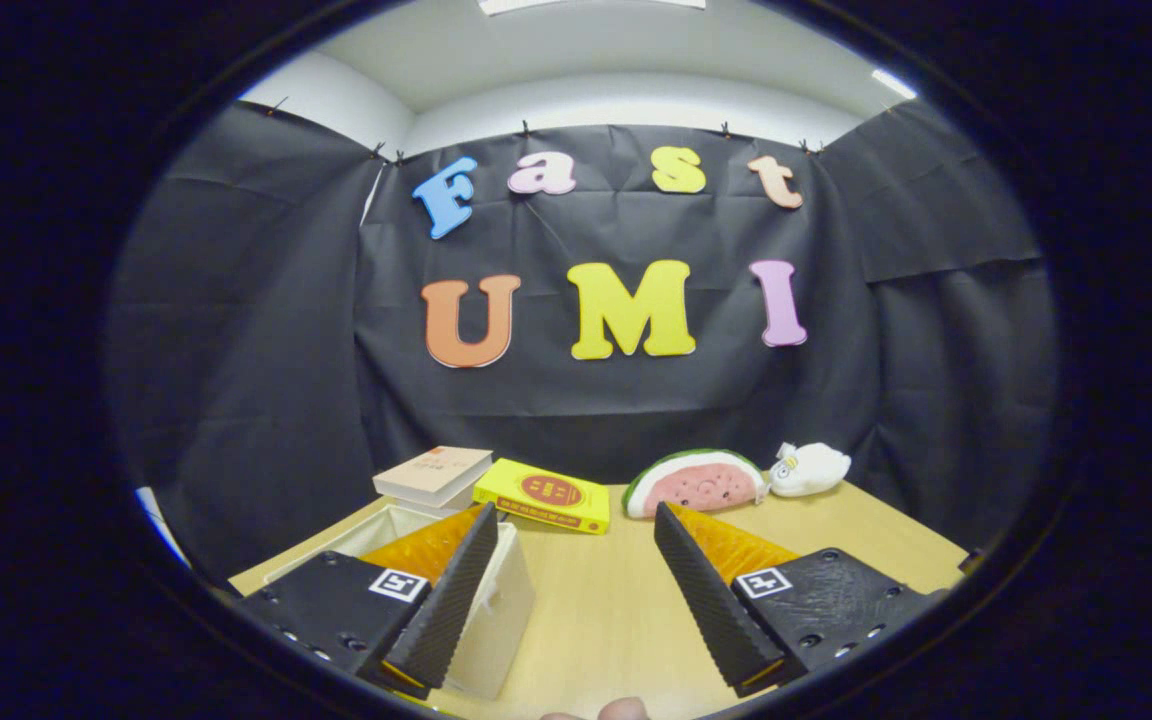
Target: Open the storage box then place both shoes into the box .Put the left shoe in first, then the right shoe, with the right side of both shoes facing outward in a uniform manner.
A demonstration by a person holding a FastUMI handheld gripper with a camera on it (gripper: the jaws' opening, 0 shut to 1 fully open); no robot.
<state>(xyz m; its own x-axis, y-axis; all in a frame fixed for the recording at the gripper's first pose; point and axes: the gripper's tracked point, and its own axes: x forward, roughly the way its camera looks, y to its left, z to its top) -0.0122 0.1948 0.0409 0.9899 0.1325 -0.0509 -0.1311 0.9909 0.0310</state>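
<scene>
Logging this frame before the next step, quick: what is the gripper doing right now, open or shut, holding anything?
Gripper: open, fingers spread wide, holding nothing; bare table between them, white storage box at the left finger.

No wording can be read. The yellow book point(542, 495) on the bench point(606, 610) bears a round red emblem with print too small to make out, and the pale book point(434, 475) beside it carries faint marks. Each finger of the tongs point(573, 525), spread apart, bears a square black-and-white marker.
</scene>
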